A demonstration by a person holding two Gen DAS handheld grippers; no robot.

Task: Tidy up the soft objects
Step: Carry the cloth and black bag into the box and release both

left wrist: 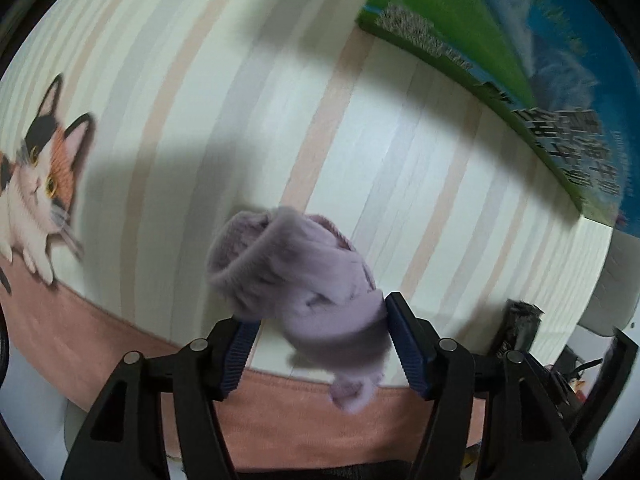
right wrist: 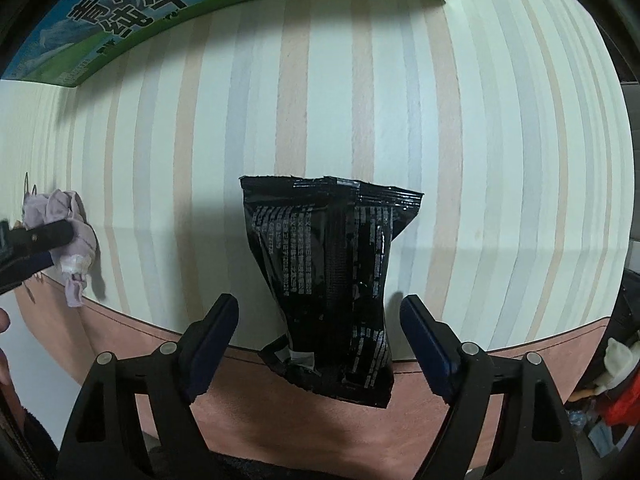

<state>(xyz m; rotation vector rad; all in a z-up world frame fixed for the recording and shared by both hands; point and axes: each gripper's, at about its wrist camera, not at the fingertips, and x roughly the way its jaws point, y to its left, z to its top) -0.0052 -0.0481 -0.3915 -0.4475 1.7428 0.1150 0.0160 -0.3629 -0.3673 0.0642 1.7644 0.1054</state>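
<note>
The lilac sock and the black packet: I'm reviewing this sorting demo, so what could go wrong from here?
1. The lilac sock lies bunched between the left gripper fingers, one pad touching; lifting may drag it.
2. The black packet overhangs the striped mat edge between the right gripper fingers; a nudge could shift it.

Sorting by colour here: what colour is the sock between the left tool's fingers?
Pale lilac sock, clearest in the left wrist view.
</note>
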